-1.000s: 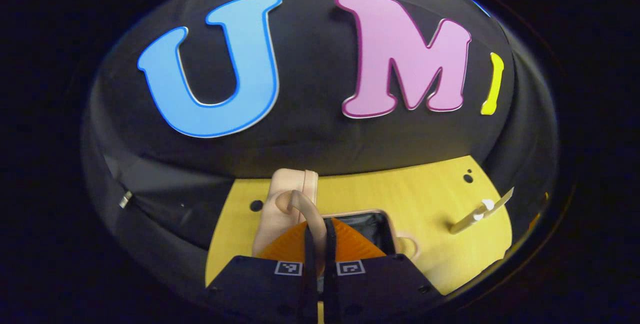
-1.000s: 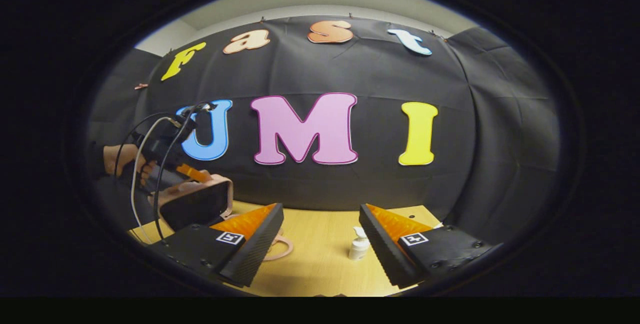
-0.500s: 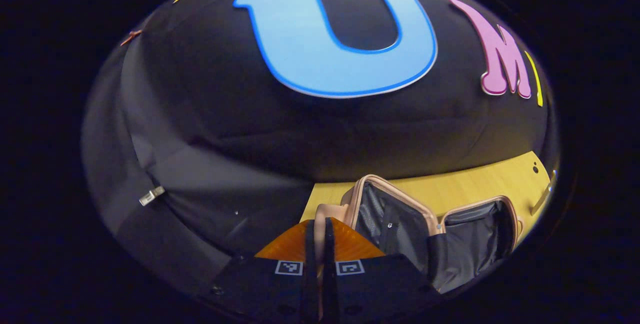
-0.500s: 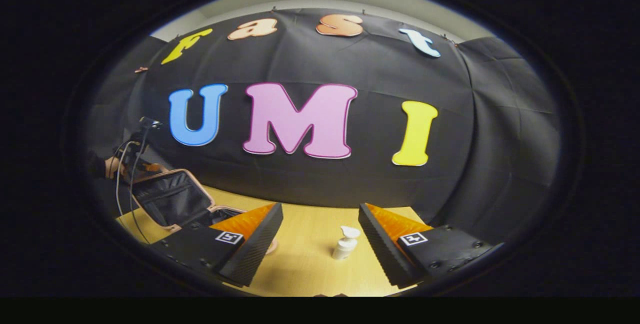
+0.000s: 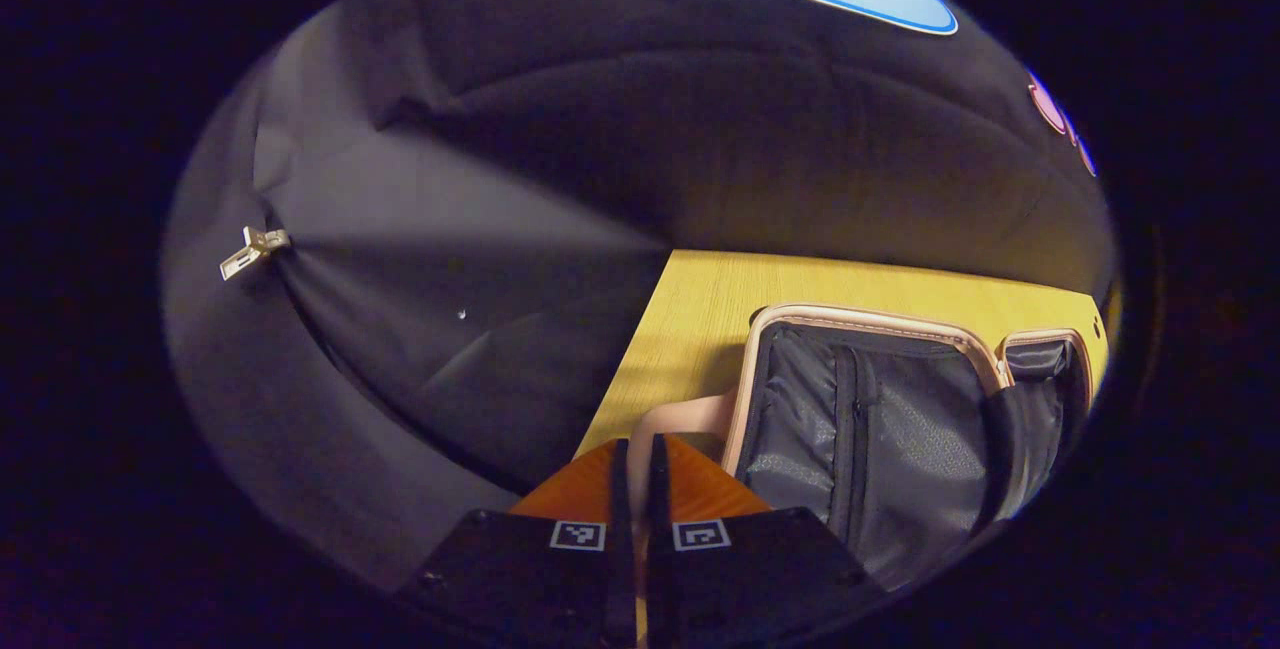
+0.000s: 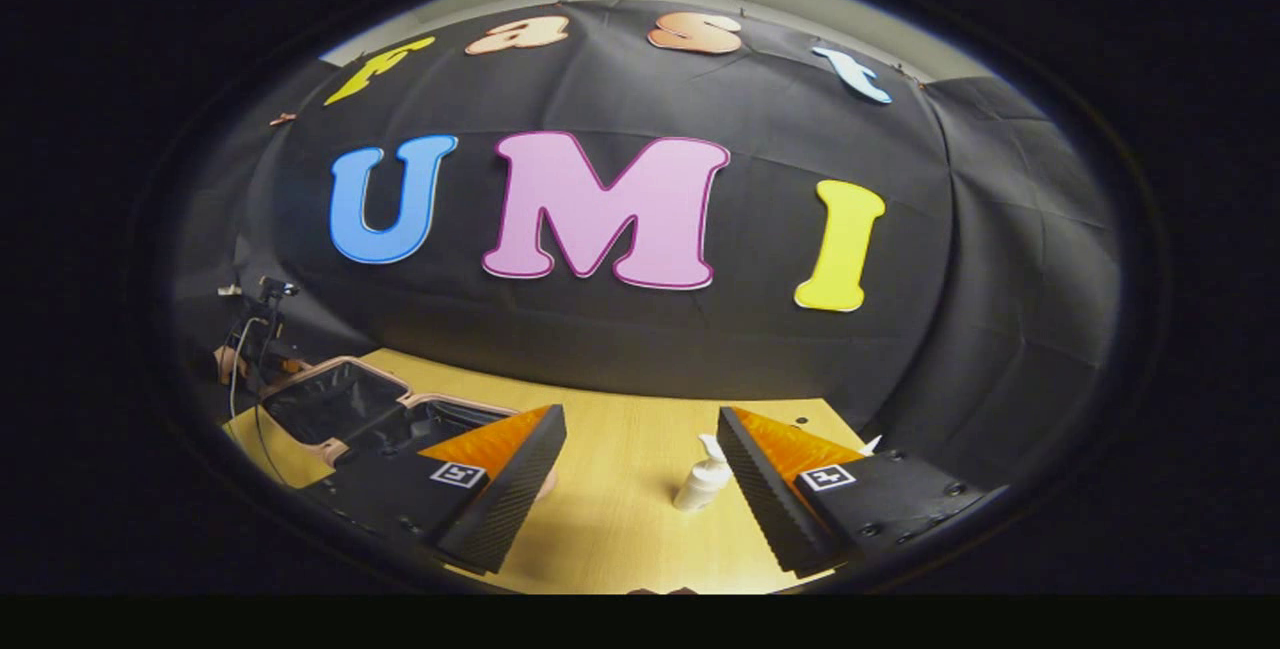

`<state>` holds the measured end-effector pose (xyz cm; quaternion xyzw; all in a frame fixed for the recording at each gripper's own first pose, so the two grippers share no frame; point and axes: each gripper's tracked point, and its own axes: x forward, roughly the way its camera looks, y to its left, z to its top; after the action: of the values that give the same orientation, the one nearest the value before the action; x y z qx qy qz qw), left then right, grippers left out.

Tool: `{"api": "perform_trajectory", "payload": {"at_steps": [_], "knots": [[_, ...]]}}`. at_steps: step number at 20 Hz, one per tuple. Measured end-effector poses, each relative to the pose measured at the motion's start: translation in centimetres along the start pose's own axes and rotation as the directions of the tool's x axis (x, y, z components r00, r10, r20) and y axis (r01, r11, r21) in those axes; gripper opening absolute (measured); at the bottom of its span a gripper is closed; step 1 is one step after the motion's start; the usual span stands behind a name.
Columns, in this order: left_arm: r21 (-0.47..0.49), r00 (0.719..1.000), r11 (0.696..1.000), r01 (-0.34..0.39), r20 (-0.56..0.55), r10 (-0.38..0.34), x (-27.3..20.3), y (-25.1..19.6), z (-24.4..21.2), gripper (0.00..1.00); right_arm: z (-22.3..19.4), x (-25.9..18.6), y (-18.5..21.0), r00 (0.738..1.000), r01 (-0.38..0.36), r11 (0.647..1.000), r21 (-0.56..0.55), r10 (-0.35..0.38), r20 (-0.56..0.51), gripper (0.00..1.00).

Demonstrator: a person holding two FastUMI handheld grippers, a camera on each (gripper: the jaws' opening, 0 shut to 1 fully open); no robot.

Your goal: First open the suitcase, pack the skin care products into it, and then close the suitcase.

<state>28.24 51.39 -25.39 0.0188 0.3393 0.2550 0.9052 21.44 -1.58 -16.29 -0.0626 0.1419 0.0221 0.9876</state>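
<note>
Two halves: the suitcase (image 5: pixel 870 419) is laid open on the table (image 6: pixel 620 519).
Left gripper (image 5: pixel 636 459): closed, seemingly pinching the suitcase's handle (image 5: pixel 680 414).
Right gripper (image 6: pixel 640 474): held open above the table.
Pump bottle (image 6: pixel 702 479): stood between its fingers, farther off.

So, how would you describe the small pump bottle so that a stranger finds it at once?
Start at the yellow wooden table before the black wall. The open pink suitcase lies at its left end; the bottle stands far to its right. It is small, whitish, upright, with a pump nozzle on top.
</note>
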Motion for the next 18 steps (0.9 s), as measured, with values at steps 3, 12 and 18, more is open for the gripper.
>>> {"api": "perform_trajectory", "payload": {"at_steps": [3, 12, 18], "knots": [[-0.026, 0.997, 0.997, -0.071, -0.004, 0.071, -0.7, 1.3, -0.5, 0.16, 0.4, -0.6, -1.2, 0.999, 0.024, 1.000, -0.012, -0.024, 0.021, 0.97], [-0.104, 0.927, 0.994, 0.039, 0.376, 0.003, -15.9, -3.0, 8.5, 0.98, 2.6, -1.7, -4.3, 0.995, 0.072, 0.997, 0.019, -0.074, 0.074, 0.96], [-0.028, 0.846, 0.974, 0.225, 0.502, -0.181, -25.8, -18.3, 8.1, 0.97, 5.4, -2.5, -4.8, 0.989, 0.059, 0.997, 0.058, -0.066, 0.136, 0.97]]}}
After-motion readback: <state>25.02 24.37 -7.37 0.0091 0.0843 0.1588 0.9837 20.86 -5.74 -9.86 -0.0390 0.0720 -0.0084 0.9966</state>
